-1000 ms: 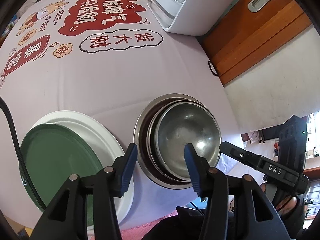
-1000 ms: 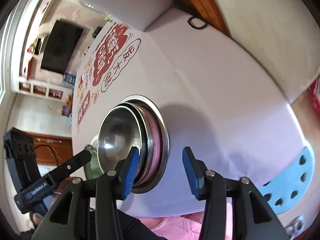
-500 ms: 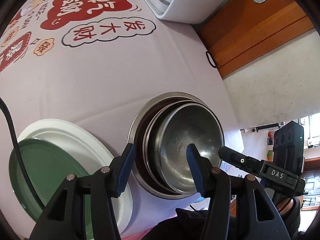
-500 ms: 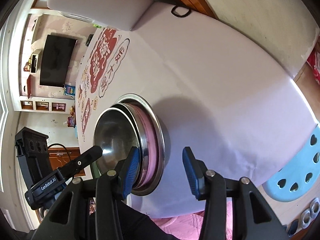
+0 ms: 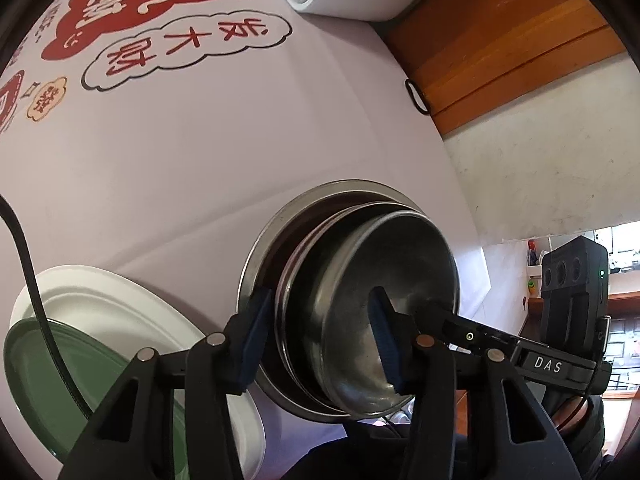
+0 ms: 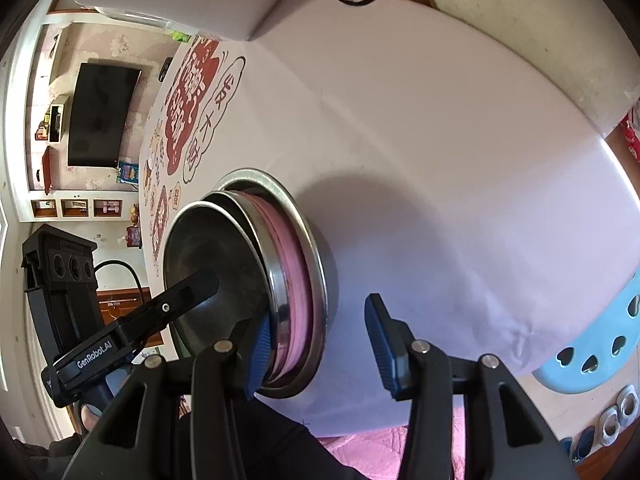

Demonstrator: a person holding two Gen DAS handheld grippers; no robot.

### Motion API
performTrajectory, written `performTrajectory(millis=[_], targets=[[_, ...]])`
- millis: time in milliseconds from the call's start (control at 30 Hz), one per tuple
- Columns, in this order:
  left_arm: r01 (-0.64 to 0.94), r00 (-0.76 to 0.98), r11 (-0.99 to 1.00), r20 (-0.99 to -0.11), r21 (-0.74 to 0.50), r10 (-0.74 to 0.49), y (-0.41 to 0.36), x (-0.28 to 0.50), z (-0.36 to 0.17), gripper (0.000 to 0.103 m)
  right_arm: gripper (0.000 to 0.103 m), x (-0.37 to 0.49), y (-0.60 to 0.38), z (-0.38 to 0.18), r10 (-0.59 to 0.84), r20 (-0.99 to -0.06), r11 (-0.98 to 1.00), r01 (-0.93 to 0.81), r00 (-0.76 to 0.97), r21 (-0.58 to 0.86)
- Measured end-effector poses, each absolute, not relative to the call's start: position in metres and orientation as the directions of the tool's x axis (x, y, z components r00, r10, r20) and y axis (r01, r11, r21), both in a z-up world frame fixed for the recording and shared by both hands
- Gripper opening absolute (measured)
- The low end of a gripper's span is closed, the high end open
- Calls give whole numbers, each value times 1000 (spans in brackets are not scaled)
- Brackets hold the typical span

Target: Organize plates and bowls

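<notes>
Working on the bowl stack (image 5: 360, 272), nested steel bowls parked at the near edge of the table (image 5: 200, 160). Noting the white plate (image 5: 120, 300) with the green plate (image 5: 60, 380) on top, lying at about 8 o'clock from the bowls in the left wrist view.

Closing the left gripper (image 5: 320, 340) over the stacked rims, one pad outside the outer bowl (image 5: 256, 264) at 9 o'clock, the other pad inside the innermost bowl. Not looking like a real pinch yet, so treating it as not gripped.

Holding the right gripper (image 6: 323, 344) partly spread at the 3 o'clock side of the stack. Near pad sitting right at the rims, far pad hanging over bare cloth, outer bowl wall in between, nothing squeezed.

Tips for doing this cleanly, just my read:
- Deciding first whether to lift one bowl or the whole nest, since the left pads are straddling several rims at once.
- Squeezing slowly, because thin steel rims probably slip and clang.
- Bracing with the right side while lifting, being this close to the table edge.

Pose-wise: angling both grippers steeply down at the table, flanking the stack from opposite sides.
</notes>
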State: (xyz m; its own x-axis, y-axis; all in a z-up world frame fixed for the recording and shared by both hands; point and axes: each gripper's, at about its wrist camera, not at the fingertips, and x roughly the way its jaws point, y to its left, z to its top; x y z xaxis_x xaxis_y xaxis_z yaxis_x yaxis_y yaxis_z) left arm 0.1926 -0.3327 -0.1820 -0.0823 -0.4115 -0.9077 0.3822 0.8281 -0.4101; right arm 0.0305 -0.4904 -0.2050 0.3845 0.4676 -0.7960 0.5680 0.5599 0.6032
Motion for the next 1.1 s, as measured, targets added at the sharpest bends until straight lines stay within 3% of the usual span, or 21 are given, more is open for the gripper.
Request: performTrajectory(millis=[267, 467, 1100], targets=[[378, -74, 823, -900, -423, -429, -333, 198, -186, 38, 38, 34, -490, -210, 482, -792, 553, 570, 376, 607], [374, -70, 823, -898, -427, -434, -328, 200, -184, 33, 27, 39, -489, -210, 495, -778, 555, 549, 386, 625], [365, -51, 829, -898, -424, -437, -323, 194, -180, 31, 25, 43, -490, -205, 492, -777, 581, 516, 392, 629]])
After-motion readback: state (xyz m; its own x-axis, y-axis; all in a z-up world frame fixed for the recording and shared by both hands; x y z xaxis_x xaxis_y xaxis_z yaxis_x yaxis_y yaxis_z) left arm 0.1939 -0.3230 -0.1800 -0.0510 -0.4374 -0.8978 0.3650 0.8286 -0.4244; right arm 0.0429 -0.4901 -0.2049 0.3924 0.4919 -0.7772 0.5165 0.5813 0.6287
